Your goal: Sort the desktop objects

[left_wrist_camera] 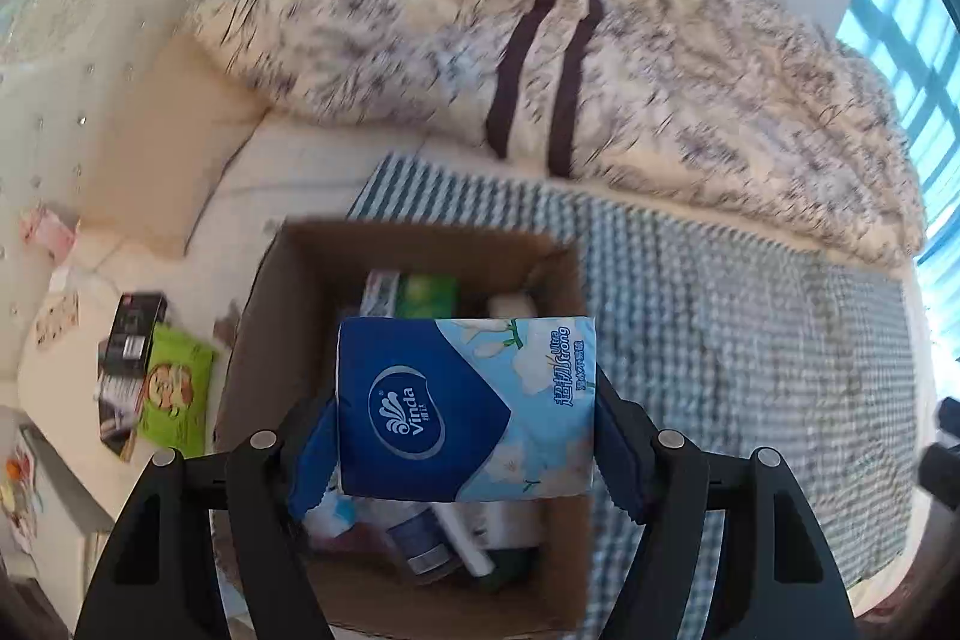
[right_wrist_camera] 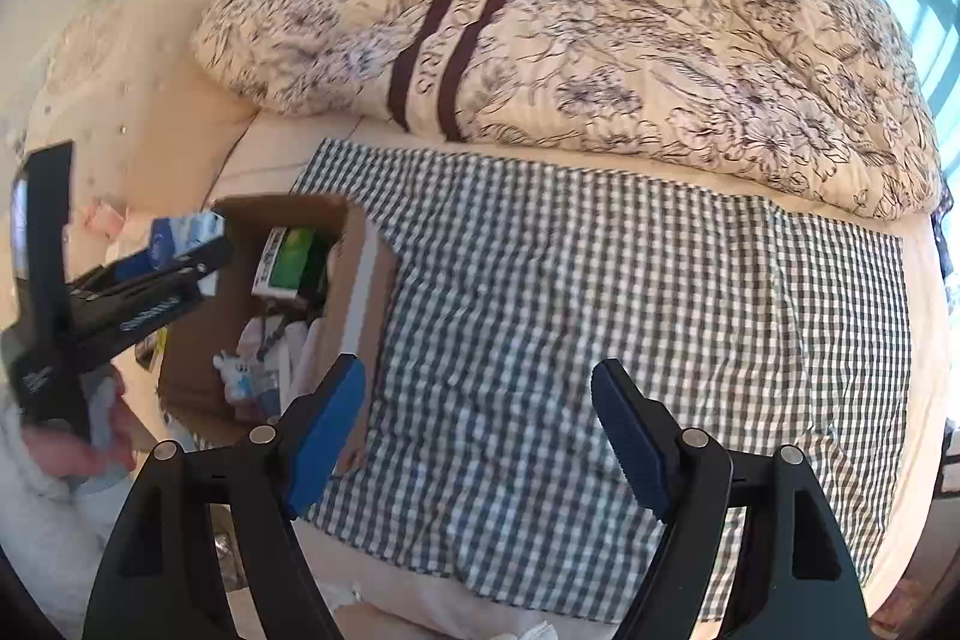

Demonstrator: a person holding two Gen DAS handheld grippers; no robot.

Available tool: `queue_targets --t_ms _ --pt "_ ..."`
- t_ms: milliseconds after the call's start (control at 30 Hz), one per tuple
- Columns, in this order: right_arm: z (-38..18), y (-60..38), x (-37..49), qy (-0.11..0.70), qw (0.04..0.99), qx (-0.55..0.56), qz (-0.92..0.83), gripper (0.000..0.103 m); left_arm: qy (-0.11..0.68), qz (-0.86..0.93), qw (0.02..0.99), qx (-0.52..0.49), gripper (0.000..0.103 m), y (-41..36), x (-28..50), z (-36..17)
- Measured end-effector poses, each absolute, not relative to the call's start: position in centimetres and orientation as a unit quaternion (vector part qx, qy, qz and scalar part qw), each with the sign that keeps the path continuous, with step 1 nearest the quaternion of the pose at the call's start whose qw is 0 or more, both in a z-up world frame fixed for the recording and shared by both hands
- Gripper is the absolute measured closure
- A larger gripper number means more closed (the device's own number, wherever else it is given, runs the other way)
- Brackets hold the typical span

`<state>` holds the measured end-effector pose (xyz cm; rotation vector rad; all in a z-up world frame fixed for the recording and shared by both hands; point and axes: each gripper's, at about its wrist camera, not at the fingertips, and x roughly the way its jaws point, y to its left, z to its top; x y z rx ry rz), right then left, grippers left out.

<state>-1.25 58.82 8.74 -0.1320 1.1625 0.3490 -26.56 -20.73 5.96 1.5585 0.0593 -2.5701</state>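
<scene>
Your left gripper (left_wrist_camera: 465, 436) clamps the blue Vinda tissue pack (left_wrist_camera: 465, 406) above the open brown cardboard box (left_wrist_camera: 264, 316) of sundries. Your right gripper (right_wrist_camera: 477, 436) hangs wide open, holding nothing, over the checked cloth (right_wrist_camera: 630, 310).

The bed (right_wrist_camera: 288, 160) carries a checked cloth (right_wrist_camera: 600, 316), a crumpled floral quilt (right_wrist_camera: 600, 22) behind it, and an open cardboard box (right_wrist_camera: 360, 292) at the cloth's left edge; a green packet (left_wrist_camera: 174, 388) lies beside the box.
</scene>
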Motion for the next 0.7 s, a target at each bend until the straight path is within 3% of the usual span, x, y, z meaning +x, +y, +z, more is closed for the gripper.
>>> queue_targets --t_ms 133,333,700 --pt "8.3 60.6 -2.5 0.558 0.811 -0.067 0.164 0.025 0.026 -0.842 0.076 0.534 0.006 -21.8 -25.8 4.3" --pt "9.6 60.7 -3.7 0.550 0.818 -0.077 0.150 0.025 0.020 -0.850 0.051 0.524 0.000 -20.1 -24.5 6.1" --pt "11.5 57.8 -5.3 0.498 0.858 -0.075 0.097 0.025 0.017 -0.873 0.022 0.487 0.000 -14.6 -20.9 10.4"
